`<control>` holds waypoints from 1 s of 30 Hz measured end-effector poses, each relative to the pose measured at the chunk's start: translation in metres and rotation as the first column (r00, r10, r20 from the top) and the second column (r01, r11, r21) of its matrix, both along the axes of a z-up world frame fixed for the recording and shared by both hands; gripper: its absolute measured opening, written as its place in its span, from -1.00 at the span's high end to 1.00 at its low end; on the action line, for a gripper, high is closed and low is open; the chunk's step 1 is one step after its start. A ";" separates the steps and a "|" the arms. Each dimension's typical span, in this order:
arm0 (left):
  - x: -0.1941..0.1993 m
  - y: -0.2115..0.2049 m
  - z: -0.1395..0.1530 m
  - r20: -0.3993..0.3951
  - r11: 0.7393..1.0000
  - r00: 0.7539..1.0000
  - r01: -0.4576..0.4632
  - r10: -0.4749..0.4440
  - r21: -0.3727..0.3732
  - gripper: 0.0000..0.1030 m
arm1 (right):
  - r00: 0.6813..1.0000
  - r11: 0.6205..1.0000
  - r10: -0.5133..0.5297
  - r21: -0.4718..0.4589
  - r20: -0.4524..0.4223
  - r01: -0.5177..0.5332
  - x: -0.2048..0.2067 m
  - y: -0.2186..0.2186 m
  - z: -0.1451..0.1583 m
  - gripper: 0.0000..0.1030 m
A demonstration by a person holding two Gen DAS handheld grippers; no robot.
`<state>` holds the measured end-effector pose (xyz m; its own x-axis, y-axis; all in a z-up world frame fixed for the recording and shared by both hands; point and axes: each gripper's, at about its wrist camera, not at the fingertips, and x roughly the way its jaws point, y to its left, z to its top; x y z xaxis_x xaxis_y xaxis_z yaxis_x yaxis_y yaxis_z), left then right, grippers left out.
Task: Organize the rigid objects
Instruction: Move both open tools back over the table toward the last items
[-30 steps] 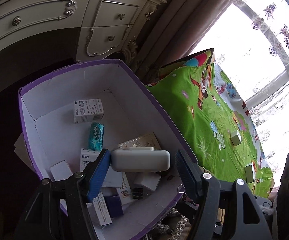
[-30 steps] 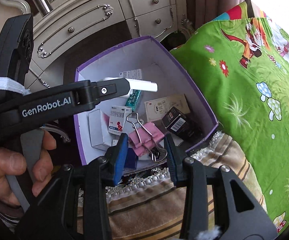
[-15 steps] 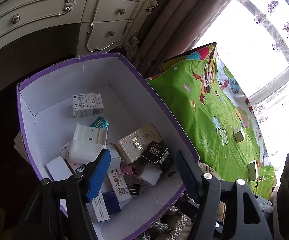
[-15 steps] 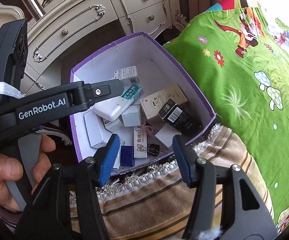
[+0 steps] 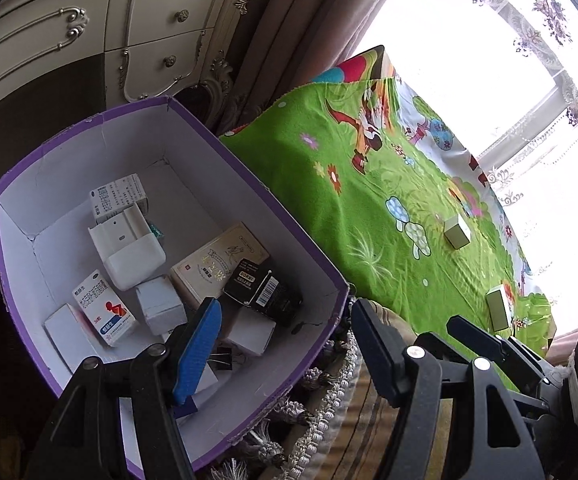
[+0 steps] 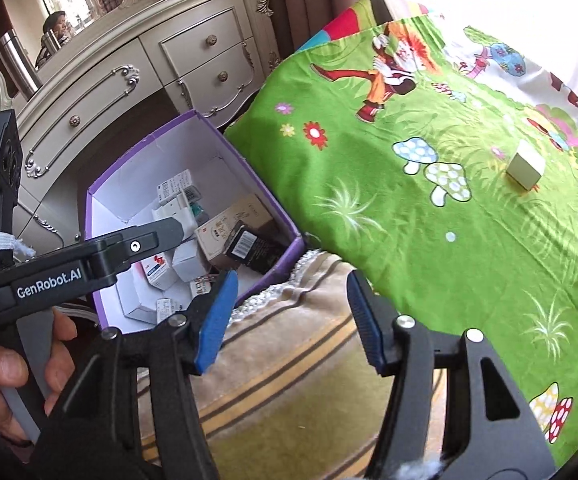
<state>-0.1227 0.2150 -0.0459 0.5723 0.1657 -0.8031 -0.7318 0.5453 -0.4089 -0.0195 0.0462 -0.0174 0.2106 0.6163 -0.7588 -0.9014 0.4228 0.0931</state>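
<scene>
My left claw (image 5: 285, 344) is apart and empty; my right claw (image 6: 291, 316) is opening, nothing between. The collected packets lie in the purple box (image 5: 257, 184); two small boxes (image 6: 525, 170) wait on the green blanket (image 6: 369, 200).

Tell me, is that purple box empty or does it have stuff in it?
Partly filled. The purple box holds a white case, a black carton and several small cartons, with bare floor still showing.
</scene>
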 end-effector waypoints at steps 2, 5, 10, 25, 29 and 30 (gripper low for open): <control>0.010 -0.006 0.001 -0.004 1.000 1.000 0.022 -0.022 0.003 -0.32 | 0.999 0.999 -0.037 0.007 0.013 0.037 0.010 -0.008 0.002 -0.21; 0.025 -0.014 0.003 -0.008 0.999 0.999 0.052 -0.052 0.009 -0.32 | 0.995 0.996 -0.090 0.012 0.040 0.090 0.027 -0.022 0.003 -0.21; 0.050 -0.026 0.008 -0.018 0.995 0.995 0.099 -0.099 0.026 -0.33 | 0.984 0.986 -0.166 0.020 0.065 0.165 0.049 -0.037 0.004 -0.22; 0.154 -0.053 0.024 -0.043 0.958 0.963 0.268 -0.265 0.103 -0.32 | 0.931 0.934 -0.356 0.021 0.080 0.355 0.115 -0.074 -0.004 -0.44; 0.196 -0.067 0.029 -0.053 0.925 0.935 0.354 -0.350 0.141 -0.36 | 0.898 0.903 -0.429 0.016 0.097 0.429 0.146 -0.093 -0.008 -0.48; 0.206 -0.070 0.029 -0.059 0.917 0.928 0.373 -0.368 0.144 -0.37 | 0.885 0.891 -0.453 0.017 0.104 0.454 0.154 -0.100 -0.009 -0.48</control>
